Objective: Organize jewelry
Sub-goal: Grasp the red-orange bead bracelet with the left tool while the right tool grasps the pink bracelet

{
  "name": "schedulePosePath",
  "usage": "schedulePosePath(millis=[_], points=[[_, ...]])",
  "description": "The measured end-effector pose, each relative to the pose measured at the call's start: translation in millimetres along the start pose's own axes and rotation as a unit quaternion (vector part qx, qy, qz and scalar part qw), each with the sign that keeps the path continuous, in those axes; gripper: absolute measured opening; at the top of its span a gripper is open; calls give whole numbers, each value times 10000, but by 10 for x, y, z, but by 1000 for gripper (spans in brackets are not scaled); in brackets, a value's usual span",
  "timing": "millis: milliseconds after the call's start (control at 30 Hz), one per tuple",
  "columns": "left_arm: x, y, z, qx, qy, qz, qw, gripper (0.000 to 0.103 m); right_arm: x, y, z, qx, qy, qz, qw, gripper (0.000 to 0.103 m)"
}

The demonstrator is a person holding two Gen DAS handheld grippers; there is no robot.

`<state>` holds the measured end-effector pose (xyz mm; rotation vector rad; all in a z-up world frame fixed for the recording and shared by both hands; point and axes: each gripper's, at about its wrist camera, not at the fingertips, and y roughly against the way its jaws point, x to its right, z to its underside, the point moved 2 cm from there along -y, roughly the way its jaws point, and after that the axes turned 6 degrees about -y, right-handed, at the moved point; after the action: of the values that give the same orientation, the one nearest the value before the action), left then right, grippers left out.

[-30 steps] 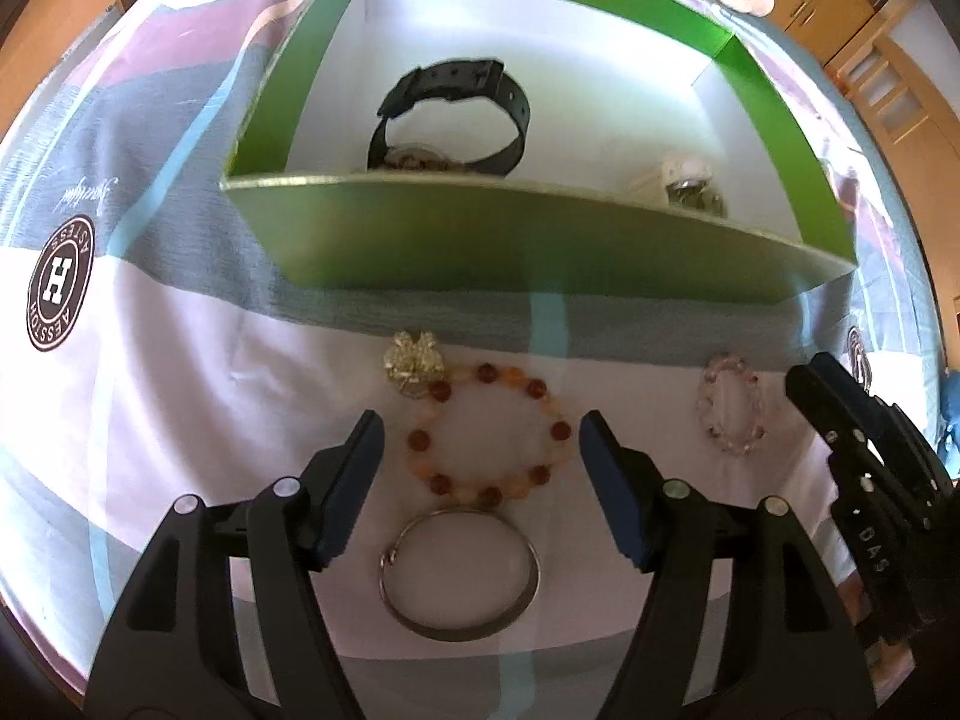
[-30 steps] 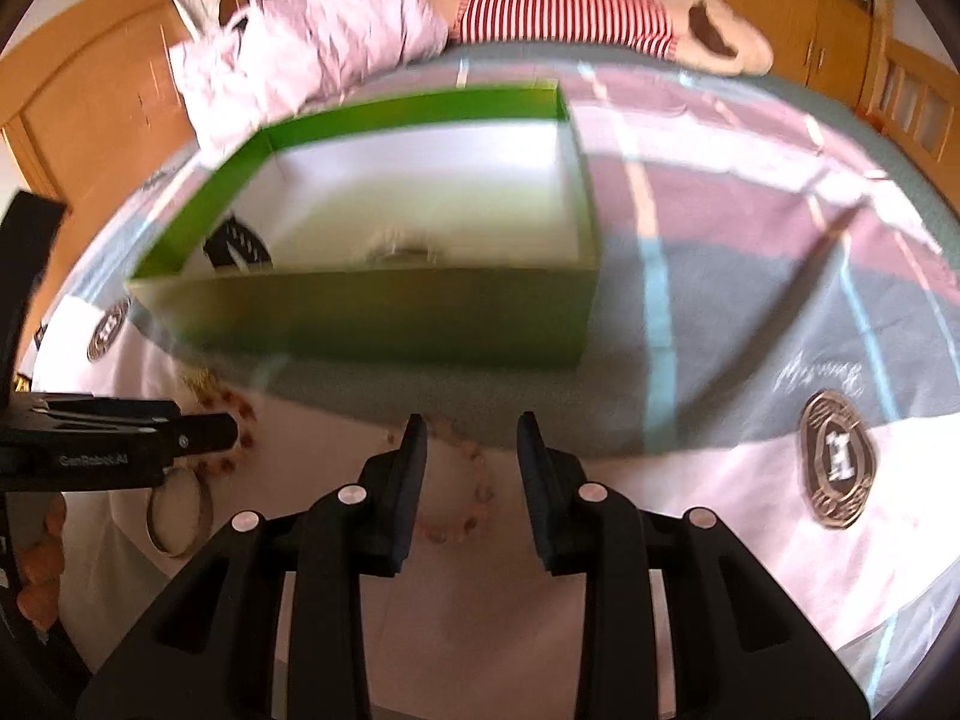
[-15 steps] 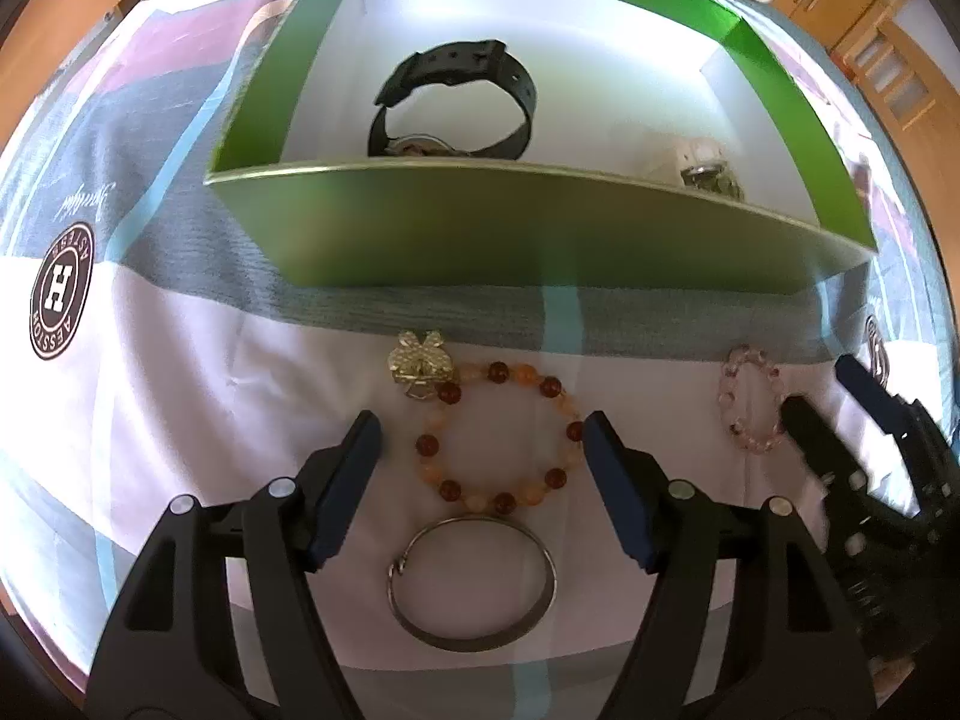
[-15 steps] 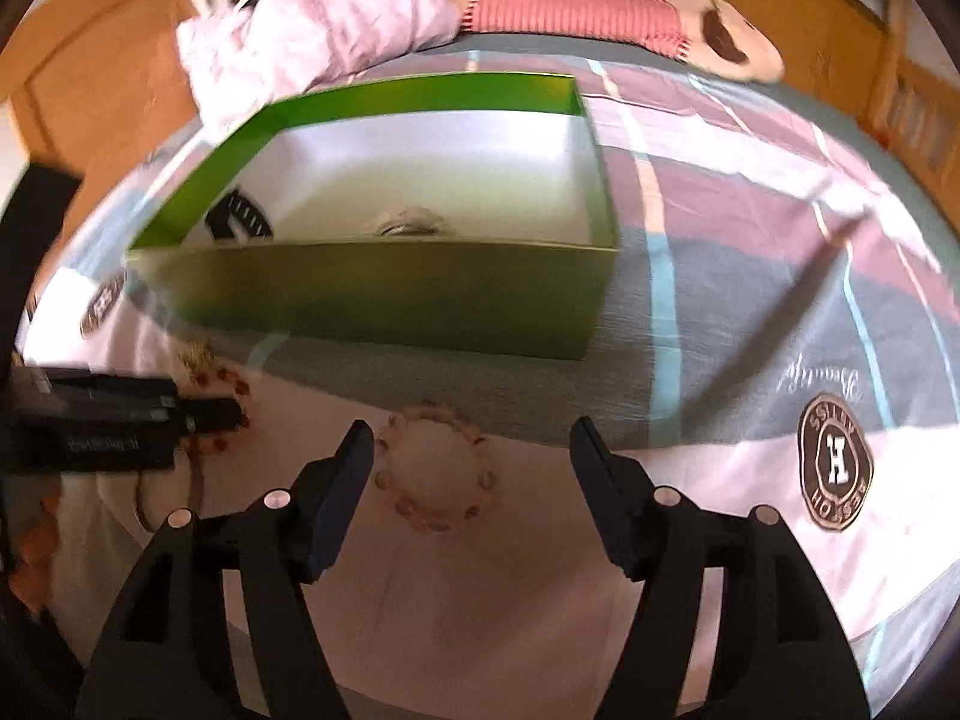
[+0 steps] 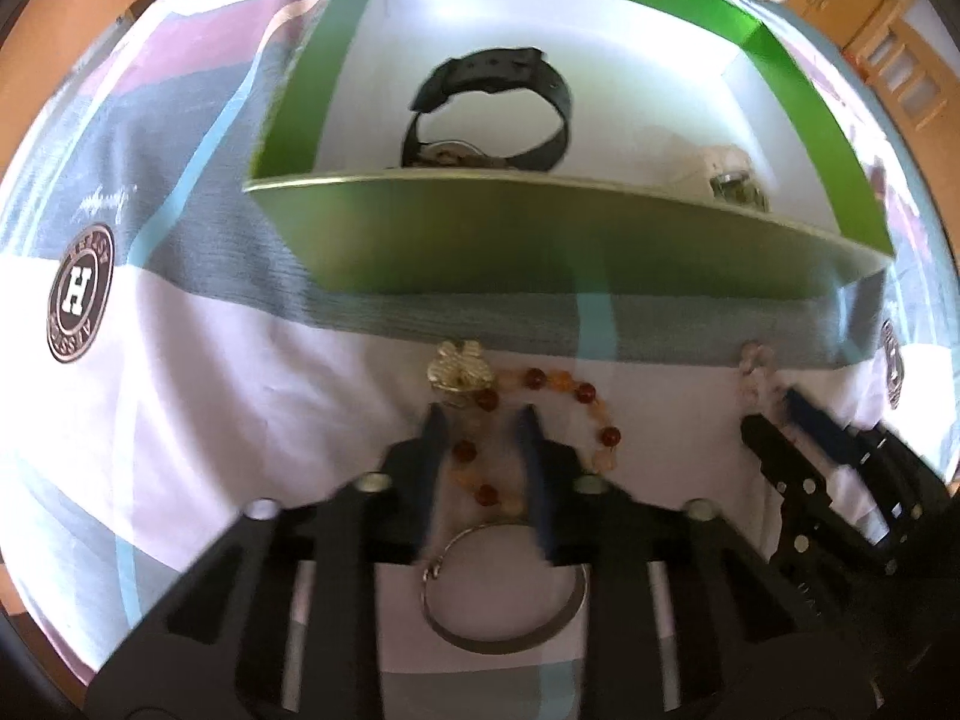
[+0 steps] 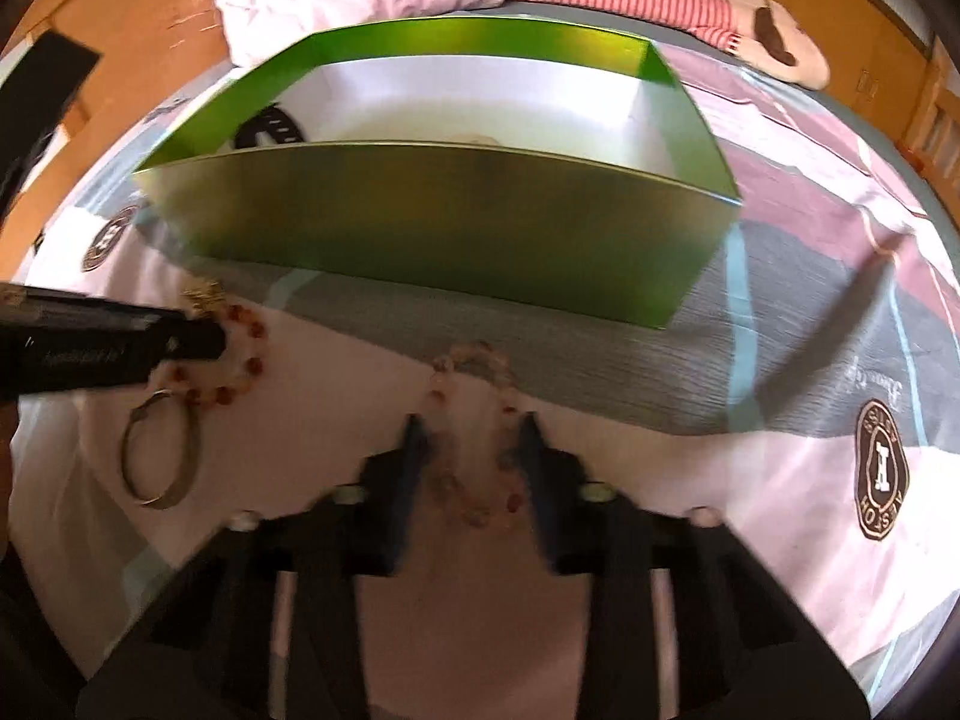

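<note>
- Left hand-held gripper: jaws have just been closing, now narrow — they sit around one side of the amber bead bracelet, a run of beads between the pads. Blur makes it hard to tell whether the pads actually press the beads; I read it as nearly gripped, not confirmed.
- Right hand-held gripper: jaws have also just been closing, now narrow, straddling the pale pink bead bracelet. Beads lie between the fingers; firm contact can't be confirmed either.
- Both bracelets lie on the bedspread, in front of the near wall of the green box.
- Also loose on the bed: a gold charm touching the amber bracelet's far end, and a metal bangle just beside it, nearer the camera.
- Already in the box: a black watch and a small pale item with a metal face at the right — can't identify it.
- Step in hand, as I judge it: a two-handed pick, one bracelet per gripper, at the closing stage.
- Next move calls for: finish the squeeze, lift straight up until the beads hang free, carry over the near wall — it stands tall, so clear its rim — then release inside.
- Watch: the amber strand may drag the charm along; beads can roll out of a light pinch.
</note>
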<state>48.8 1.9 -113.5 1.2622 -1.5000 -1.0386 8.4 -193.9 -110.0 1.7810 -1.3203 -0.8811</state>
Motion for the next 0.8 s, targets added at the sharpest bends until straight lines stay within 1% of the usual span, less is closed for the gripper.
schedulePosePath(millis=[33, 67, 133, 200, 233, 267, 300, 367, 400, 433, 467, 500, 567, 633, 667, 700, 733, 767, 800], points=[[-23, 0, -4, -7, 41, 50, 10000, 13, -10, 4, 4, -1, 33, -17, 10000, 17], [-50, 0, -9, -13, 99, 106, 9999, 11, -23, 7, 7, 5, 64, -23, 10000, 17], [-91, 3, -18, -27, 188, 200, 9996, 11, -16, 13, -9, 16, 68, -77, 9999, 17], [-113, 4, -25, -41, 261, 255, 9993, 11, -29, 46, -7, 43, 47, -146, 9999, 13], [-126, -1, -19, -50, 273, 260, 9993, 14, -24, 68, -8, 71, 52, -171, 9998, 10], [-125, -12, -19, -66, 252, 269, 9993, 16, -49, 75, -6, 62, 57, -213, 9997, 5], [-111, -18, -20, -62, 208, 254, 9994, 17, -55, 55, -25, 15, 39, -241, 9997, 5], [-83, -14, -12, -49, 128, 253, 9996, 26, -39, 17, -27, -34, 30, -215, 9998, 5], [-54, -16, -15, -43, 70, 252, 9996, 28, -42, 16, -32, -53, 7, -246, 9997, 5], [-39, -17, -15, -39, 35, 242, 9997, 31, -28, 18, -42, -72, -49, -287, 9996, 6], [-30, -16, -15, -35, 19, 230, 9997, 31, 14, 32, -58, -94, -177, -322, 9993, 10], [-32, -11, -16, -35, 21, 229, 9997, 31, 32, 44, -80, -64, -246, -338, 9991, 12], [-16, -11, -21, -39, 70, 254, 9996, 31, 102, 72, -109, 4, -339, -298, 9990, 12], [-84, 14, -22, -46, 145, 266, 9995, 32, 112, 59, -93, -43, -353, -333, 9988, 12], [-116, 29, -9, -45, 169, 245, 9995, 40, 98, 43, -82, -89, -357, -380, 9986, 12], [-136, 43, -12, -30, 192, 182, 9996, 45, 66, 23, -66, -137, -321, -437, 9984, 13], [-164, 62, -4, -10, 202, 151, 9997, 49, 31, 12, -55, -150, -258, -439, 9986, 17], [-218, 95, -2, 1, 205, 115, 9997, 49, -12, -4, -37, -185, -159, -389, 9989, 23], [-239, 99, 0, 0, 196, 51, 9998, 50, -73, -30, -11, -185, 5, -270, 9995, 26]])
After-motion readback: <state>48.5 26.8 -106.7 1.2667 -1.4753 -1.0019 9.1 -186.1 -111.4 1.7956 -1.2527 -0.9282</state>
